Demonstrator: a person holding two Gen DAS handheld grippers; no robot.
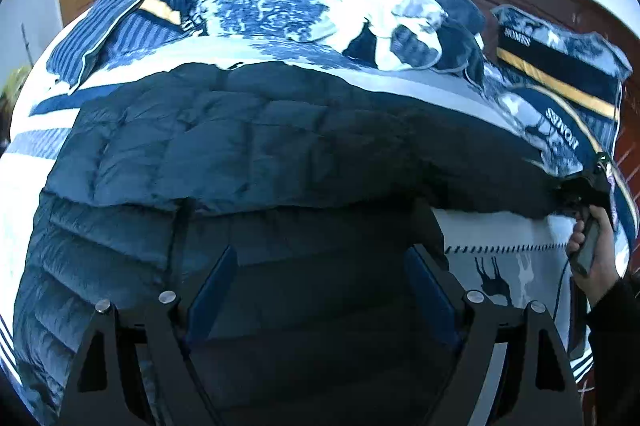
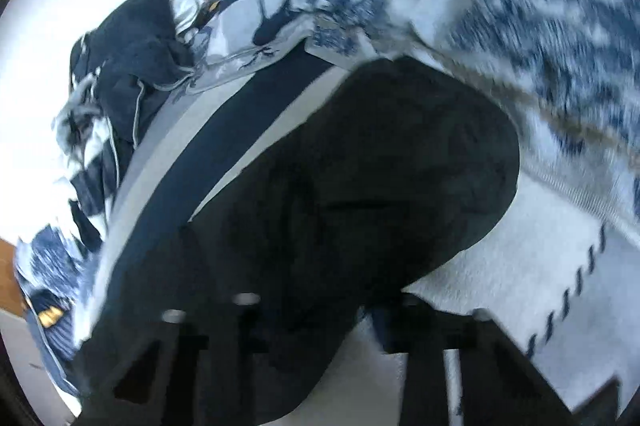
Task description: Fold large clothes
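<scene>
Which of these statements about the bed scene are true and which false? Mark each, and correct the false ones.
1. A dark quilted jacket lies on the patterned bedding. True.
2. The left gripper is clamped on a pillow. False: its jaws are open above the jacket.
3. A hand shows at the right edge of the left wrist view. True.
4. The jacket is bright red. False: it is dark blue-black.
</scene>
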